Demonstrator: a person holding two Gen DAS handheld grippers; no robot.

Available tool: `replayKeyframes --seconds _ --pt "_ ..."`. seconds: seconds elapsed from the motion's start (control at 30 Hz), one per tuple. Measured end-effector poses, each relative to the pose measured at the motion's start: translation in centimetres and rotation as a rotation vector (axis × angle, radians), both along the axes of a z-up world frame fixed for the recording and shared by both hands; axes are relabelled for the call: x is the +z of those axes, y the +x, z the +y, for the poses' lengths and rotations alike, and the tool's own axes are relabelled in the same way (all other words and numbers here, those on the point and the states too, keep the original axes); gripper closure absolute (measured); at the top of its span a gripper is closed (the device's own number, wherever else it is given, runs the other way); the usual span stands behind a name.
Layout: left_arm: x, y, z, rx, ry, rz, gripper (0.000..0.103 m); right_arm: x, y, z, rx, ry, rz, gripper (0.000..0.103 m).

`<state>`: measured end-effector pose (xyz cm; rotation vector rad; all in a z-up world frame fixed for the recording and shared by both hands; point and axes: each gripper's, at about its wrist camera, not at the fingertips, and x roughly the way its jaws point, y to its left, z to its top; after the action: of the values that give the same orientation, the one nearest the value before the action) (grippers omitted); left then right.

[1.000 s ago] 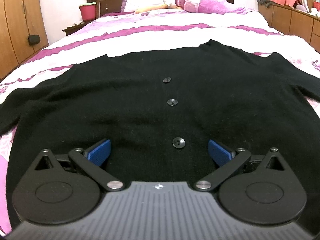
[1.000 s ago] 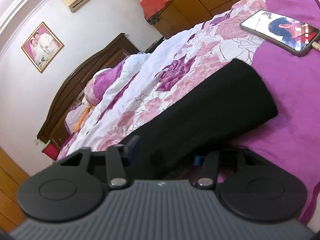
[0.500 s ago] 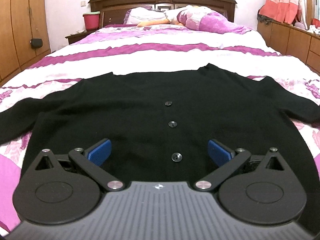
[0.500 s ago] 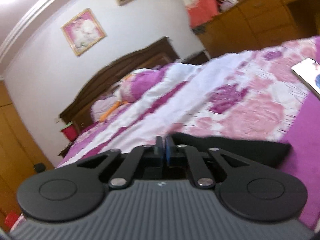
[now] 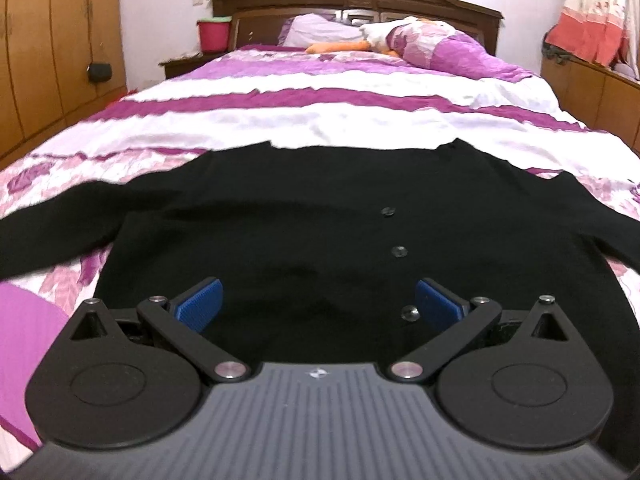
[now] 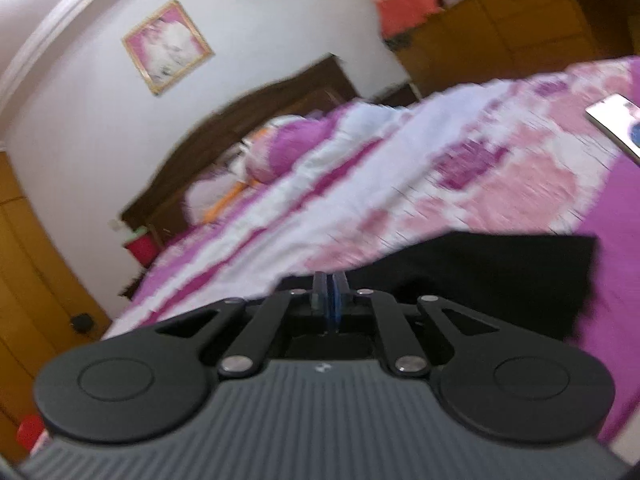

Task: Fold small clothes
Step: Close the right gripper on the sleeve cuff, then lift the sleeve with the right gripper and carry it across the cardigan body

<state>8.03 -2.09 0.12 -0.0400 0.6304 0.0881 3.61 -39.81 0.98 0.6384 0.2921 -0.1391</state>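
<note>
A black buttoned cardigan (image 5: 304,224) lies flat on the bed, sleeves spread left and right. My left gripper (image 5: 316,304) is open and empty, hovering over the cardigan's lower body, with a button (image 5: 410,313) beside its right pad. In the right wrist view my right gripper (image 6: 330,294) has its jaws together on the edge of the cardigan's sleeve (image 6: 500,276); the sleeve end trails off to the right over the bedspread. The pinch point itself is partly hidden by the fingers.
The bed has a purple, pink and white bedspread (image 5: 340,120), pillows and a wooden headboard (image 5: 352,4). A phone (image 6: 618,124) lies on the bed at the right. A red bucket (image 5: 214,34) stands on a nightstand. Wooden cabinets line both sides.
My right gripper shut on the sleeve and lifted, tilting its view up. My left gripper drew back and shifted left over the cardigan, staying open.
</note>
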Motion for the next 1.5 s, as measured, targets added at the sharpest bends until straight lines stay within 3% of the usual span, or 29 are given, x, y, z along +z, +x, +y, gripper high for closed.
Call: replayKeyframes --seconds 0.03,0.1,0.13,0.27,0.53,0.73,0.9,1.13,1.23,1.3,1.33,1.5 --pt "-0.1 0.1 0.1 0.007 -0.010 0.005 0.000 -0.5 -0.2 -0.3 -0.013 0.014 0.017 0.082" --pt "-0.3 0.1 0.3 0.016 -0.024 0.013 0.000 -1.6 -0.8 -1.1 -0.054 0.059 0.029 0.035" --pt "-0.4 0.2 0.3 0.019 -0.026 0.018 0.000 -2.1 -1.2 -1.3 -0.080 0.078 0.024 0.029" --pt "-0.6 0.4 0.1 0.026 -0.014 0.029 0.000 -3.4 -1.7 -2.8 -0.118 0.169 0.006 0.028" --pt "-1.0 0.8 -0.8 0.028 0.016 0.041 0.000 -6.7 -1.2 -3.9 -0.121 0.529 0.016 0.028" --pt "-1.4 1.5 -1.5 0.024 0.030 0.058 0.000 -7.1 -0.8 -3.3 -0.182 0.601 0.000 0.028" --pt "-1.9 1.7 -2.0 0.018 0.059 0.062 0.000 -7.7 0.2 -3.0 -0.122 0.673 -0.031 0.028" --pt "-1.9 1.6 -1.9 0.019 0.077 0.056 0.000 -7.0 1.9 -4.9 -0.290 0.531 -0.038 0.028" --pt "-1.8 1.3 -1.4 0.020 0.077 0.049 0.000 -6.6 2.5 -5.5 -0.302 0.451 -0.037 0.034" --pt "-1.6 1.1 -1.0 0.020 0.067 0.044 0.000 -5.9 2.8 -5.8 -0.285 0.368 -0.034 0.082" --pt "-1.5 0.9 -0.7 0.024 0.062 0.040 0.000 -5.4 3.0 -5.7 -0.269 0.307 -0.032 0.092" --pt "-0.5 0.3 0.7 0.042 0.029 0.013 0.000 -1.7 3.5 -4.4 -0.144 0.120 -0.068 0.095"
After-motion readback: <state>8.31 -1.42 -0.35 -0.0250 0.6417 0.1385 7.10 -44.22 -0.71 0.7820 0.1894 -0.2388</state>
